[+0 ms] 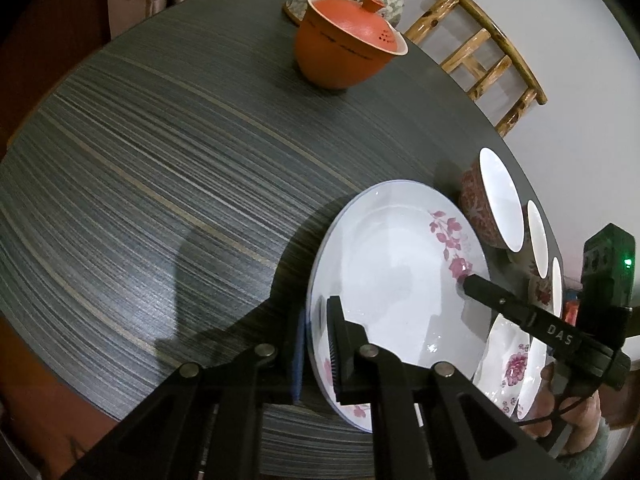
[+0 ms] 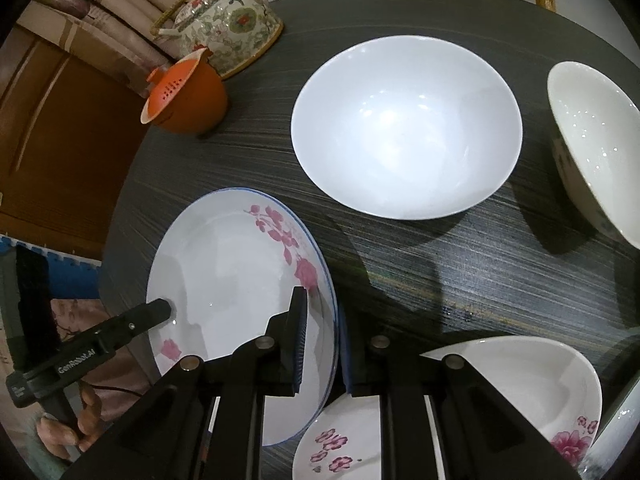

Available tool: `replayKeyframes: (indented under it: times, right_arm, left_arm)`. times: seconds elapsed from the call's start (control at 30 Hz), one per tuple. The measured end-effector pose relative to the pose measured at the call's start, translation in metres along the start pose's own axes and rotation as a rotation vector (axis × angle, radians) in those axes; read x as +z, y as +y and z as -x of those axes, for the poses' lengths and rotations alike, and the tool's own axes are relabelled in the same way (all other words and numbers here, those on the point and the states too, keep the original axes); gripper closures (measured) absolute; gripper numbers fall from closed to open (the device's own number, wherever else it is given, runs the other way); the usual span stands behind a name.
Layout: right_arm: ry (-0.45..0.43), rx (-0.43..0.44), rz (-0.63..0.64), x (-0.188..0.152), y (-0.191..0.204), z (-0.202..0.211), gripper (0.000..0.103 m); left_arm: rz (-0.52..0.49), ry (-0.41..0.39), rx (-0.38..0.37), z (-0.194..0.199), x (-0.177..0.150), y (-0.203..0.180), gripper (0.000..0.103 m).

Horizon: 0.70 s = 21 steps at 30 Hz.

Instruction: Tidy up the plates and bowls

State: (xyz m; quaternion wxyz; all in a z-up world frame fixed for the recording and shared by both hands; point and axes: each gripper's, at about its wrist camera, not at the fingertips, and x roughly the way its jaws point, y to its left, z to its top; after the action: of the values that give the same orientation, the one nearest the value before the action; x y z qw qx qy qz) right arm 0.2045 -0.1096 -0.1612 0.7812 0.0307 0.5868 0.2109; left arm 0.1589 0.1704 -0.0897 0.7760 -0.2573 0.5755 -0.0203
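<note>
Left gripper (image 1: pixel 316 344): clamped on the near-left rim of the floral plate (image 1: pixel 400 280), one pad above the rim and one under it.
Right gripper (image 2: pixel 322 344): clamped on the opposite rim of the same plate, its fingers pinching the edge beside the pink blossom.
Why two grips: the plate is wide and shallow; holding opposite rims probably keeps it level for lifting or setting down.
Plate stack: a second blue-edged rim shows just beneath the held plate, so it seems to rest on, or hang just over, another plate of the same pattern. Whether they touch I cannot tell.
Plate contents: nothing in it.
Ahead of the right gripper: a large plain white bowl (image 2: pixel 406 128), empty, standing alone on the dark striped table (image 1: pixel 160 180).
Far right of the right gripper: a cream bowl (image 2: pixel 596 148) with a faint leaf pattern outside, empty.
Under the right gripper: two shallow pink-flowered dishes (image 2: pixel 516 384), nothing in them.
Beyond the left gripper: a lidded orange cup (image 1: pixel 344 44), and behind it a floral teapot (image 2: pixel 224 28).
Right of the plate in the left view: a red-patterned bowl (image 1: pixel 492 204), empty, first in a row of small bowls.
Task reading: the plates are being gathered; the bowls look unsorted.
</note>
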Motion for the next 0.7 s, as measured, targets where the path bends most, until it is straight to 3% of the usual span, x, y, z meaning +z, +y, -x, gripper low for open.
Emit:
replayKeyframes:
  times: [0.7]
  right_arm:
    - [-0.045,0.012,-0.007,-0.011,-0.005,0.030,0.087]
  left_arm:
    - [-0.052,-0.020,0.009,0.018,-0.009,-0.028,0.093]
